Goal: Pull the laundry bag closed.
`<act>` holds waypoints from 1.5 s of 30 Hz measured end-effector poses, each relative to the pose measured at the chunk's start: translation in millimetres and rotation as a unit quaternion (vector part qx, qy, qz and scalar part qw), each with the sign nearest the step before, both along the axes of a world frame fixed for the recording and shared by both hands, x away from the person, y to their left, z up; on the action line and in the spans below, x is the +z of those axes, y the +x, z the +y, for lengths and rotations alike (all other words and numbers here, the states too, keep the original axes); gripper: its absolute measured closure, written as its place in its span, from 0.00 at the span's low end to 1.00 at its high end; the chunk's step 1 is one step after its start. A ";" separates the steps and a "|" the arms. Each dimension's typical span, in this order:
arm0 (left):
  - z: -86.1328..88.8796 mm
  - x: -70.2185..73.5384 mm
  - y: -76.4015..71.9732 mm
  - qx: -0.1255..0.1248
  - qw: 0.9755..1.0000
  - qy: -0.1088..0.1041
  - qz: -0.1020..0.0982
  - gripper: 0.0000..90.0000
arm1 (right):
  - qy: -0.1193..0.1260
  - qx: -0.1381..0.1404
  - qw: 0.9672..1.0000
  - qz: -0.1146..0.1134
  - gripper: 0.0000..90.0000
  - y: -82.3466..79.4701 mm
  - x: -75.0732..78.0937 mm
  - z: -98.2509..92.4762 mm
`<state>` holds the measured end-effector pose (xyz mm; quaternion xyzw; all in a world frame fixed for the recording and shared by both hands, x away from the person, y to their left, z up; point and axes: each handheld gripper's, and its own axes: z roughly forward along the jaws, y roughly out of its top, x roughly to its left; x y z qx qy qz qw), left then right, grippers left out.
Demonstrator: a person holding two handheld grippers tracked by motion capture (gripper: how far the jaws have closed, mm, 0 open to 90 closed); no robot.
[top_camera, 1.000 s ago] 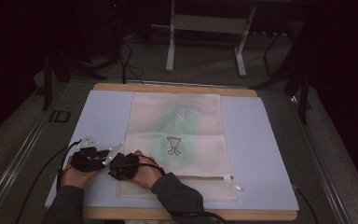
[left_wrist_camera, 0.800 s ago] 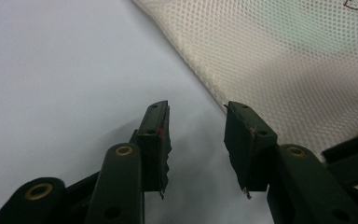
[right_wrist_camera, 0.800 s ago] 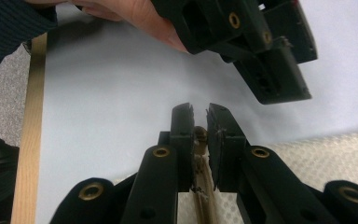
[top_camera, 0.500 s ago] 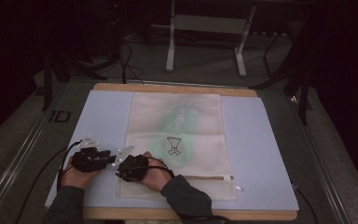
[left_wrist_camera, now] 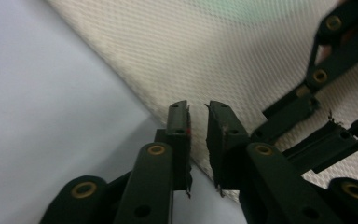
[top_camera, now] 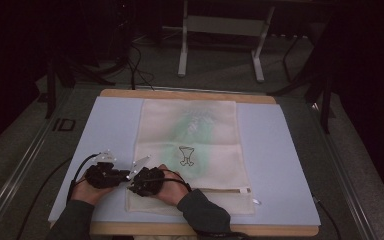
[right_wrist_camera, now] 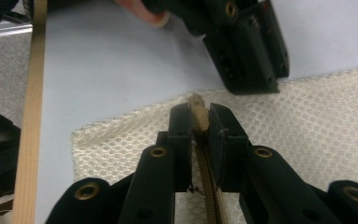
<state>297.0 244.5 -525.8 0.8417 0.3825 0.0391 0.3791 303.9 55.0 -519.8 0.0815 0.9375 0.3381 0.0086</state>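
A cream mesh bag with a small cup print lies flat on the pale blue mat. Its zipper runs along the near edge. Both grippers meet at the bag's near left corner. My right gripper is shut on the tan end of the zipper. Its jaws have just been opening a little, and the zipper end still sits between the pads. My left gripper hovers over the bag's left edge. Its jaws have just been closing to a narrow gap, with nothing visibly pinched between them.
The mat covers a wooden tabletop, whose front strip is close behind my right gripper. A metal stand and cables are on the floor beyond the table. Black cables trail from both grippers.
The right hand has slid a little to the right along the bag's near edge. The left hand has stayed put.
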 end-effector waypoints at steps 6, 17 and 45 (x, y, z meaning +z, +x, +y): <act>-1.1 -2.7 1.7 -0.004 1.000 0.015 0.013 0.92 | -0.003 0.000 1.000 0.022 0.84 3.5 0.4 2.3; -1.3 -2.0 0.2 -0.006 1.000 0.018 0.019 0.93 | -0.027 0.003 1.000 0.007 0.91 2.0 -0.4 9.1; -5.9 1.3 -3.7 -0.008 0.999 0.040 0.009 0.96 | -0.034 0.022 0.999 -0.029 0.91 -2.4 -1.6 8.8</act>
